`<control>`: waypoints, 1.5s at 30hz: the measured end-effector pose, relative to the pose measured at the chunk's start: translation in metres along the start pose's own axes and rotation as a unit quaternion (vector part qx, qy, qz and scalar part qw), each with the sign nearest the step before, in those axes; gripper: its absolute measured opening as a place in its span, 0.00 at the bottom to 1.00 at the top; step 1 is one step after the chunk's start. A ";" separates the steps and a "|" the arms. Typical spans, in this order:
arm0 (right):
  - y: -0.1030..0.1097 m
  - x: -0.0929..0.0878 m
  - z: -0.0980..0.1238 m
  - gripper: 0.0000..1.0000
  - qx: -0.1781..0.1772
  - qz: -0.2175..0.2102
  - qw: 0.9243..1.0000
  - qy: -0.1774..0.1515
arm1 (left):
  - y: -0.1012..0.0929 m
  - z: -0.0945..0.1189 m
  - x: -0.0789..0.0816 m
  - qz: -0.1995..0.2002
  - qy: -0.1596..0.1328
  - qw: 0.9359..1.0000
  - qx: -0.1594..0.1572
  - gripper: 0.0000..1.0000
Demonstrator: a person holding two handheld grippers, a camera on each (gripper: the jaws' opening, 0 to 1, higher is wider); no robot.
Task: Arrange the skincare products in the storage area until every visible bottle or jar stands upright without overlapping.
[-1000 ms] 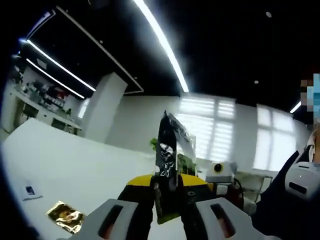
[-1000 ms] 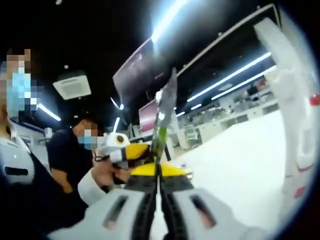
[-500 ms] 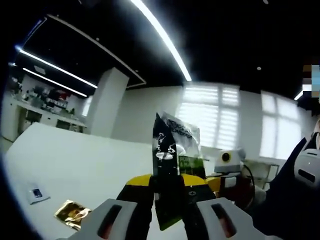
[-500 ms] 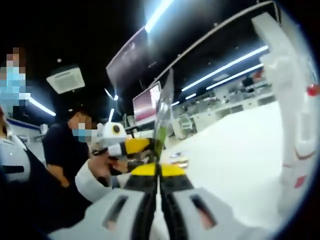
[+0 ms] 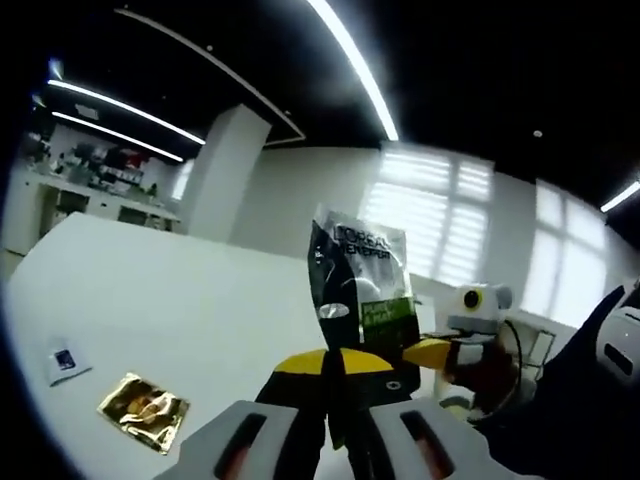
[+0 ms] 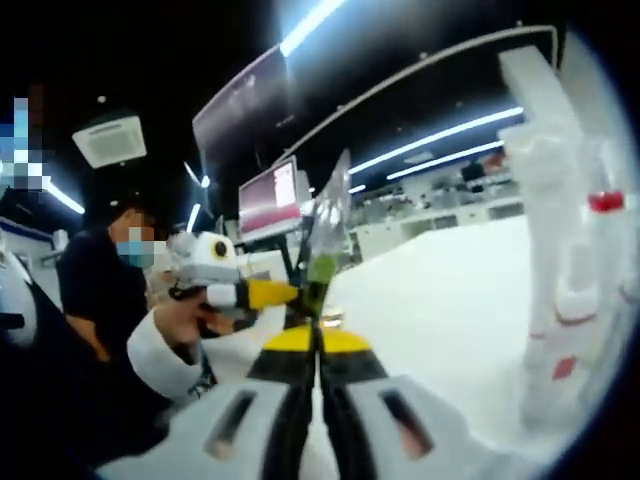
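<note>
We grip one dark sachet [image 5: 360, 300] with both closed grippers [image 5: 335, 420] [image 6: 318, 400], now turned face-on above the table [image 5: 150, 300], still unplaced.

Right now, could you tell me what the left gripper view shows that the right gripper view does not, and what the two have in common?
The left gripper view alone shows the sachet's printed face, a gold foil packet and a small white packet lying flat on the white table.

The right gripper view alone shows white bottles with red markings standing at the right, and a masked person.

Both show the black and green sachet, pinched by the left gripper and the right gripper.
</note>
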State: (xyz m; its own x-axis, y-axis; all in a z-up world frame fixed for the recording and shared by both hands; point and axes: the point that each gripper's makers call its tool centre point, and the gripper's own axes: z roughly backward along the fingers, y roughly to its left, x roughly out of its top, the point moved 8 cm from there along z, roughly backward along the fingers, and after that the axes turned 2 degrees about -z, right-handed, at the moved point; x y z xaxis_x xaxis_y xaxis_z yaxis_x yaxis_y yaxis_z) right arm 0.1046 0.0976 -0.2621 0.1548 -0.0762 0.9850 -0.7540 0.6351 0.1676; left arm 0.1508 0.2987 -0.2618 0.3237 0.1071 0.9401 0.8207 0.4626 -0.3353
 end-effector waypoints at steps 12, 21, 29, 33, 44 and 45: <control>-0.016 -0.008 0.004 0.00 -0.046 0.057 0.996 0.055 | -0.003 -0.013 -0.014 -0.014 0.058 0.998 0.020 0.00; -0.028 -0.019 0.013 0.00 -0.075 0.052 0.992 0.092 | -0.005 -0.033 -0.025 -0.024 0.088 0.996 0.020 0.00; -0.036 -0.026 0.024 0.00 -0.100 0.048 0.989 0.102 | -0.009 -0.046 -0.027 -0.022 0.095 0.995 -0.002 0.01; -0.038 -0.029 0.026 0.00 -0.116 0.066 0.985 0.113 | -0.011 -0.052 -0.031 -0.025 0.105 0.994 -0.005 0.01; -0.047 -0.035 0.032 0.02 -0.137 0.105 0.972 0.160 | -0.021 -0.067 -0.049 -0.078 0.139 0.987 0.013 0.04; -0.047 -0.036 0.032 0.02 -0.138 0.109 0.971 0.165 | -0.022 -0.068 -0.050 -0.082 0.141 0.987 0.015 0.04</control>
State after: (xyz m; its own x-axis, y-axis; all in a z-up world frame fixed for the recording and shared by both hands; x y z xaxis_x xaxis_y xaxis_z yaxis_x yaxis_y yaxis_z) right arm 0.1140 0.0456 -0.3041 0.2412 0.3047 0.9214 -0.5999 0.7931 -0.1053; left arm 0.1482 0.2227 -0.3058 0.3088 -0.2183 0.9258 0.8603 0.4791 -0.1740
